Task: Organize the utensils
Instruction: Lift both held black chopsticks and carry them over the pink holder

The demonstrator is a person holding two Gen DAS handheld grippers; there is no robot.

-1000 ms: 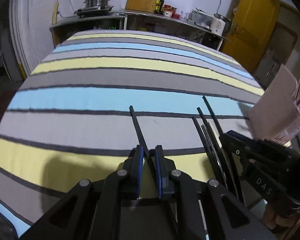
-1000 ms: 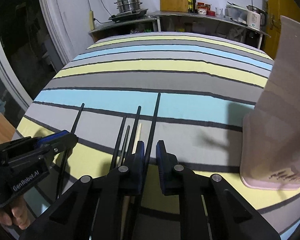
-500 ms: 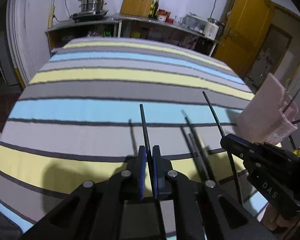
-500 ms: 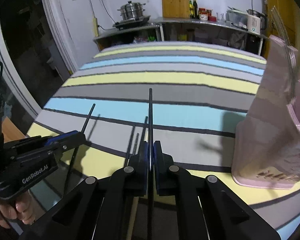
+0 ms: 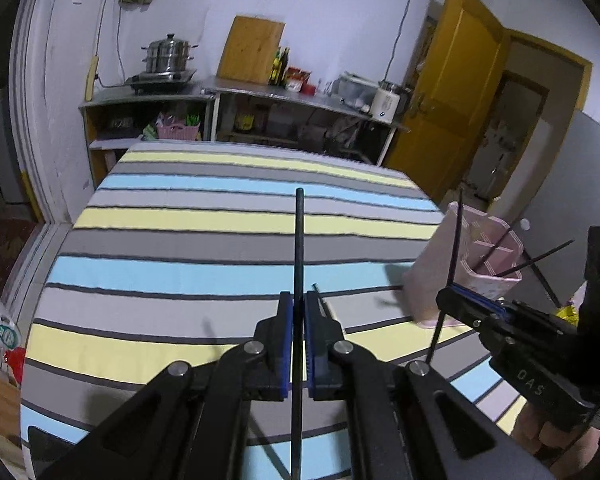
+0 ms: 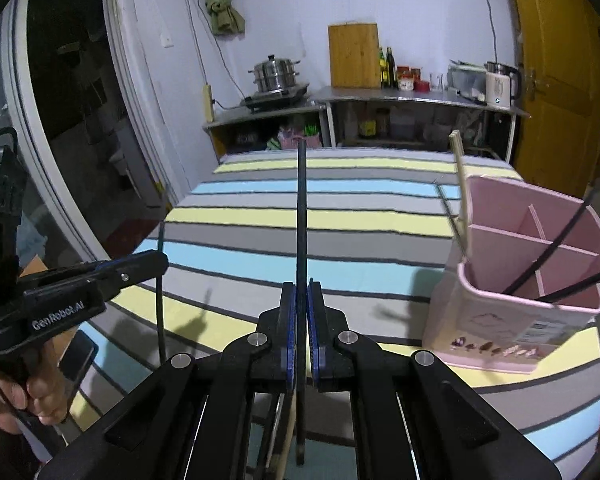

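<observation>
My left gripper [image 5: 296,300] is shut on a black chopstick [image 5: 299,240] and holds it raised above the striped cloth. My right gripper [image 6: 301,288] is shut on another black chopstick [image 6: 301,208], also raised. The right gripper also shows in the left wrist view [image 5: 446,296] with its chopstick upright beside the pink utensil holder [image 5: 440,276]. The holder [image 6: 500,312] stands at the right, divided into compartments, with two black chopsticks [image 6: 556,256] and a wooden one [image 6: 462,196] in it. The left gripper shows at the left of the right wrist view [image 6: 162,258].
The striped cloth [image 5: 204,240] covers the table. A wooden chopstick [image 6: 286,436] and dark ones lie under my right gripper. Beyond the table stands a steel counter [image 6: 400,96] with a steamer pot, cutting board, bottles and kettle. A yellow door [image 5: 452,96] is at the right.
Both grippers closed on their chopsticks and lifted them off the cloth. The views now sit higher, and the right gripper has come nearer the pink holder.
</observation>
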